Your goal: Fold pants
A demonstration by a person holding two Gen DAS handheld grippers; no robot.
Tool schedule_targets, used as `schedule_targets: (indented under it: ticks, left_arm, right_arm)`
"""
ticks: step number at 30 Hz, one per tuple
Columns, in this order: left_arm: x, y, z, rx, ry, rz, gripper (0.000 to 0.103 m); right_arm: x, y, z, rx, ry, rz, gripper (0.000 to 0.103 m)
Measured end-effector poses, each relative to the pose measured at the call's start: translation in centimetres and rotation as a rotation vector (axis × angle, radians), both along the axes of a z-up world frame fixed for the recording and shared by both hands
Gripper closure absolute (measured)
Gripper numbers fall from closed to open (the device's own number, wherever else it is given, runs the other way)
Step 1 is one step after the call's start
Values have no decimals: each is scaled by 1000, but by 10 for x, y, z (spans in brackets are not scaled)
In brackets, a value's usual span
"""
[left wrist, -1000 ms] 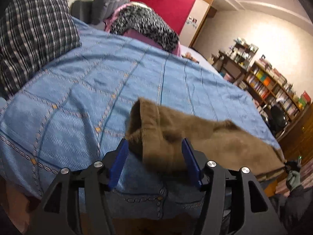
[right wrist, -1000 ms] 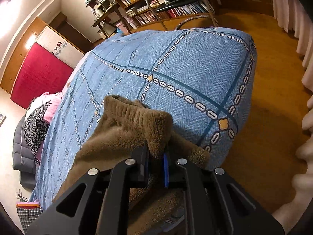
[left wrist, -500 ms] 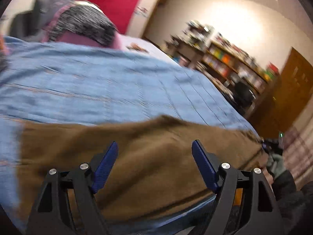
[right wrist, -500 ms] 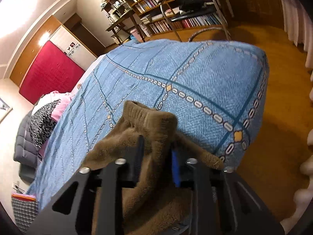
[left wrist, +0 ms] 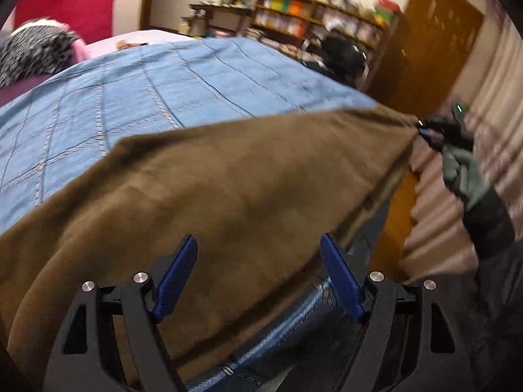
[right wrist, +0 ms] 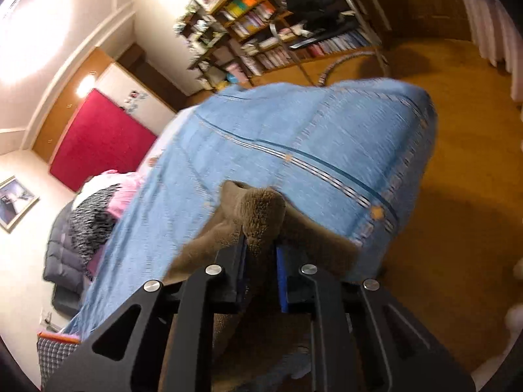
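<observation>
Pants point(left wrist: 228, 189) lie stretched over the bed point(left wrist: 163, 81), long axis running from the left gripper point(left wrist: 258, 274) out toward the right gripper point(right wrist: 261, 248). The right one pinches a fleecy end, seemingly to keep the cloth taut; the left gapes wide, holding nothing, fabric just ahead.

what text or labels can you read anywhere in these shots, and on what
No text can be read in either view.
Book spines on the bookshelf: too small and motion-blurred.
Small pictures or stickers on the wall beside the red panel: no legible wording.
Brown pants, blue bedspread and both grippers: no label or brand visible.
</observation>
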State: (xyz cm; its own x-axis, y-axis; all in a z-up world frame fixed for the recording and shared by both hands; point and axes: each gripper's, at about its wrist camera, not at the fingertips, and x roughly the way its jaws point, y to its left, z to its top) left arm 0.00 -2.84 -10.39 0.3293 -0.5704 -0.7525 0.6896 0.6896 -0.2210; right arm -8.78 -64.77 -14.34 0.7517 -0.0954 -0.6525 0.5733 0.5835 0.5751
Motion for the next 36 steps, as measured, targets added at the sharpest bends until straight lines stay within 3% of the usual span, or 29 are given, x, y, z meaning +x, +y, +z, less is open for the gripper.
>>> schedule_targets:
  ticks: [3,7,10,14,17,21,23,25,27,28,33,36]
  left_arm:
    - [4,-4,-18,37,32,7,26]
    - [6,1,-25,38,56,39,26]
    - [-3,2,-23,44,44,4,26]
    - [-14,-10,-26,107,6,-53,26]
    - [-21,-21,-37,200,-41,-71,26]
    - [-26,-38,-58,374,-117,-92,55]
    - [-25,-39,-59,387,-119,-89,67]
    - [-23,-34,-51,361,-100,-79,92]
    - [-21,-26,-41,319,-72,-67,97]
    - [-21,-21,-36,292,-57,-68,97]
    - [-34,-9,-7,217,-45,-107,98]
    - [-41,-9,-7,222,-35,-138,98]
  right_arm:
    - [3,-6,-18,12,38,-22,88]
    - [5,-2,-14,-8,27,-11,86]
    - [8,1,-12,8,18,2,77]
    - [13,4,-13,30,12,6,70]
    - [16,9,-17,35,20,7,66]
    - [19,13,-20,37,29,9,65]
    - [21,14,-22,31,35,10,65]
    - [23,14,-21,19,43,7,68]
    - [24,13,-17,0,52,-10,89]
    - [22,12,-14,-4,50,-17,92]
    - [4,13,2,-47,43,-40,93]
    - [-2,16,-4,-52,63,-49,93]
